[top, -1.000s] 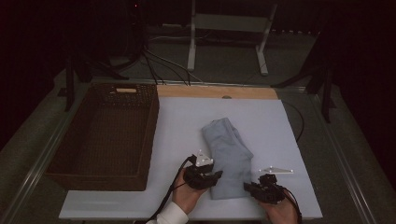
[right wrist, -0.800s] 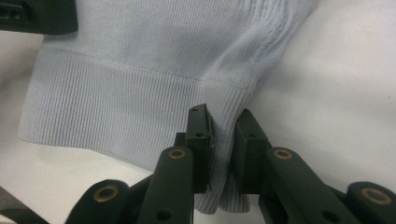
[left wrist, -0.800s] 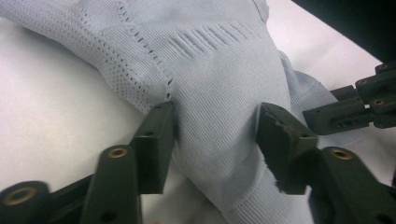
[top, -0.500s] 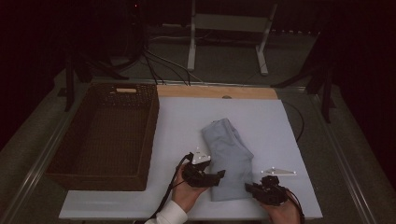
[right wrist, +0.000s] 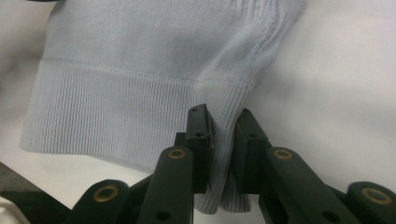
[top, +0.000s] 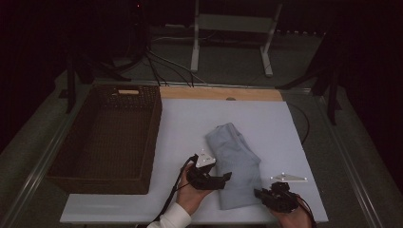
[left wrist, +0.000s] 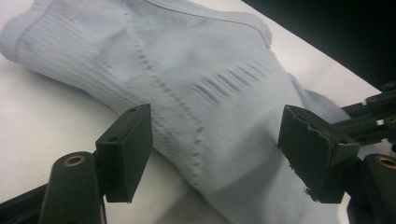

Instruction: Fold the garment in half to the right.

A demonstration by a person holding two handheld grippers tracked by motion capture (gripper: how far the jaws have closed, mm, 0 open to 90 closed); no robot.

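A folded light blue knit garment (top: 233, 159) lies on the white board (top: 190, 123), near its front edge. My left gripper (top: 226, 177) is at the garment's left side. Its jaws have just been opening and now stand wide apart over the knit fabric (left wrist: 201, 70), and the pads do not press on it (left wrist: 215, 140). At the garment's front right corner, my right gripper (top: 259, 194) is shut on the ribbed hem (right wrist: 116, 116), with a fold of cloth pinched between its pads (right wrist: 223, 126).
A dark wicker basket (top: 153, 137) stands at the left against the board. A wooden strip (top: 218, 93) runs along the board's far edge. Beyond it are cables and a metal stand (top: 233, 28). Bare board lies to the right of the garment.
The left gripper's jaws have spread apart at the garment's left side. The garment and the right gripper stay where they were.
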